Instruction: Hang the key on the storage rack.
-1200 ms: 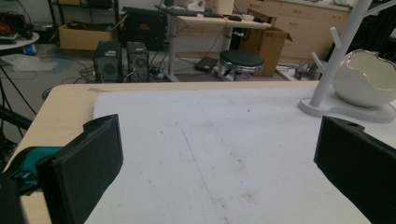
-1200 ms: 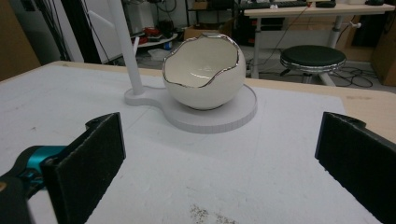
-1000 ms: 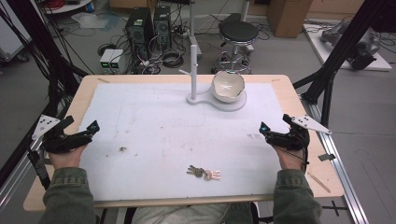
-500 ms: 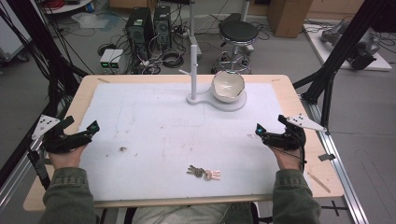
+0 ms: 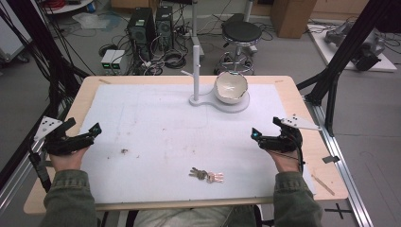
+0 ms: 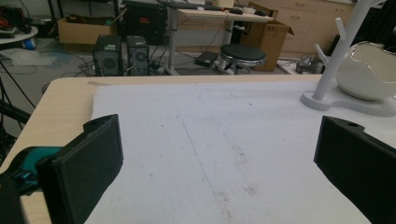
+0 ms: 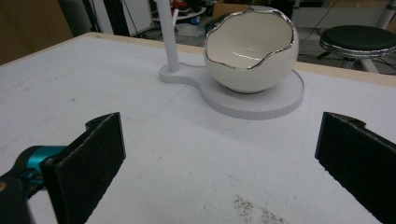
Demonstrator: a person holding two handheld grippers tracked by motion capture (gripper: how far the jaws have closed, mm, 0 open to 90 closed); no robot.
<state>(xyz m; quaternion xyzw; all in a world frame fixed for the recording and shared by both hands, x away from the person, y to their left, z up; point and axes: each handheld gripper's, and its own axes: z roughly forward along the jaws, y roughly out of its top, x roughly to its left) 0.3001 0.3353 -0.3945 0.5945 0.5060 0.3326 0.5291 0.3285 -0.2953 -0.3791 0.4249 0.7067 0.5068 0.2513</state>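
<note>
Tongs of both hands are shown with their black jaws spread wide and nothing held between them. The left tongs (image 5: 82, 137) are seen in the high view at the left edge of the white sheet (image 5: 156, 137) that covers the pale wooden table (image 5: 293, 90), gripped by a hand whose olive-green sleeve (image 5: 68, 198) enters from below. In the left gripper view the left tongs (image 6: 215, 154) are seen to frame only bare, lightly stained sheet. The right tongs (image 5: 265, 137) are held at the sheet's right side, likewise by a hand in an olive-green sleeve, with a grey three-cornered plate on top. In the right gripper view the right tongs (image 7: 219, 154) are pointed toward the white egg-shaped bowl with a jagged silver rim (image 7: 252, 49), which is seated upright on the round end of a flat white stand (image 7: 280, 100). A slim white post (image 7: 168, 35) rises from the stand's smaller end, just beside the bowl.

A small bunch of metal keys (image 5: 206, 175) lies flat on the sheet near the table's front edge, between the two forearms and well apart from both tongs. The bowl (image 5: 231, 87) and its stand are placed at the far middle of the table, well apart from the keys. A small dark smudge (image 5: 125, 151) is visible on the sheet near the left tongs. Beyond the table, a black round stool (image 5: 241, 33) and dark computer towers (image 5: 149, 26) stand on the floor among cables.
</note>
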